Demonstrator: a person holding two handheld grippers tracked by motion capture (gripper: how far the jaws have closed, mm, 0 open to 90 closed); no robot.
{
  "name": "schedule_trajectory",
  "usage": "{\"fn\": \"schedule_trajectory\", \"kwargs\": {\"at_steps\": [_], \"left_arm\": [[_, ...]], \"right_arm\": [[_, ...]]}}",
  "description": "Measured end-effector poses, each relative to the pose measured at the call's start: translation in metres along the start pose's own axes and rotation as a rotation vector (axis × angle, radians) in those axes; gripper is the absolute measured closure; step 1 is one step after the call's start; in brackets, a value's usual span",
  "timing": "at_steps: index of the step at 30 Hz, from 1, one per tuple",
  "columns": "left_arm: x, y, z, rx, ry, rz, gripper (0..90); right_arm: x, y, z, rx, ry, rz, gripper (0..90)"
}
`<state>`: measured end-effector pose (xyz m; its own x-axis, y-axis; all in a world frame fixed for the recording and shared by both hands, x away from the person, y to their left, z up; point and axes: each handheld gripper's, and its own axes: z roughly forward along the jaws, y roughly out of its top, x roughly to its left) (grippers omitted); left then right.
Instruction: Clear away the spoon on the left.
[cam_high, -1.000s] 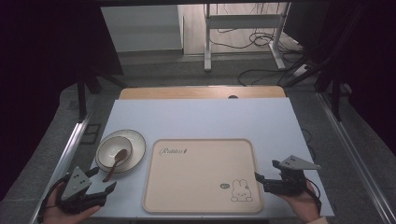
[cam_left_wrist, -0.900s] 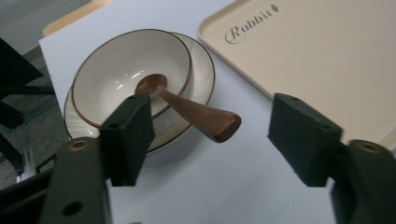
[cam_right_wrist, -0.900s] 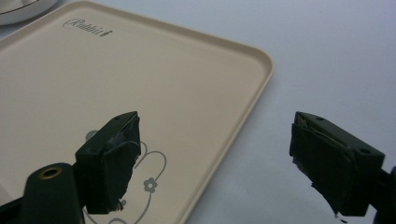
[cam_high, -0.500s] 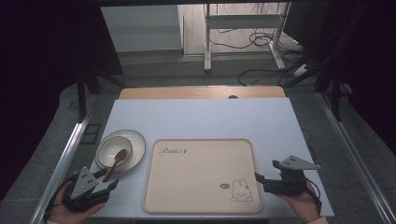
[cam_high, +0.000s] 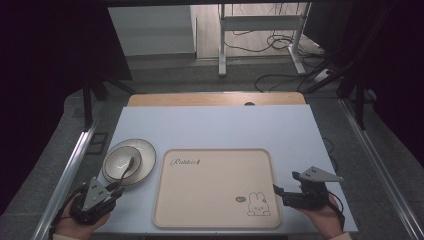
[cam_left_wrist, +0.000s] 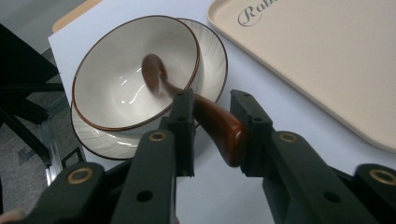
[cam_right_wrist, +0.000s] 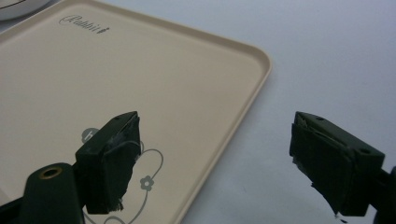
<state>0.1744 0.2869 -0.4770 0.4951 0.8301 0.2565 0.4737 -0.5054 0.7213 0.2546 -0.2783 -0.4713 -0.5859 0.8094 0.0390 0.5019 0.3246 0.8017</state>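
A white bowl (cam_high: 123, 161) with a brown rim sits in a white plate (cam_high: 146, 153) at the table's left. A brown spoon (cam_high: 127, 171) rests in the bowl with its handle over the near rim. My left gripper (cam_high: 116, 189) is at that handle. In the left gripper view both jaws press the sides of the spoon's handle (cam_left_wrist: 219, 128), below the bowl (cam_left_wrist: 116, 84) and plate (cam_left_wrist: 212, 60). My right gripper (cam_high: 277, 192) lies at the right edge of the beige tray (cam_high: 215, 185). It stands wide open (cam_right_wrist: 215, 149), with nothing between its jaws.
The beige tray (cam_right_wrist: 93, 79) carries a rabbit drawing at its near right corner and script at its far left. The pale blue tabletop (cam_high: 215, 127) stretches behind it to a wooden strip (cam_high: 215, 99). Metal rails run along both sides.
My left gripper has crept forward and turned toward the bowl, and its jaws now grip the spoon's handle. The spoon's head looks blurred. The right gripper has not moved.
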Motion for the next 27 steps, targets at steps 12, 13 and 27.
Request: {"fn": "schedule_trajectory", "kwargs": {"at_steps": [12, 13, 27], "left_arm": [[0.009, 0.004, -0.006, 0.002, 0.055, -0.032, 82.1], [0.010, 0.004, -0.006, 0.000, 0.054, -0.038, 82.6], [0.015, 0.009, -0.008, -0.014, 0.058, -0.064, 84.4]], "right_arm": [[0.000, 0.000, 0.001, 0.000, 0.004, -0.001, 16.6], [0.000, 0.000, 0.001, 0.001, 0.004, -0.002, 16.6], [0.000, 0.000, 0.001, 0.003, 0.005, -0.001, 16.6]]}}
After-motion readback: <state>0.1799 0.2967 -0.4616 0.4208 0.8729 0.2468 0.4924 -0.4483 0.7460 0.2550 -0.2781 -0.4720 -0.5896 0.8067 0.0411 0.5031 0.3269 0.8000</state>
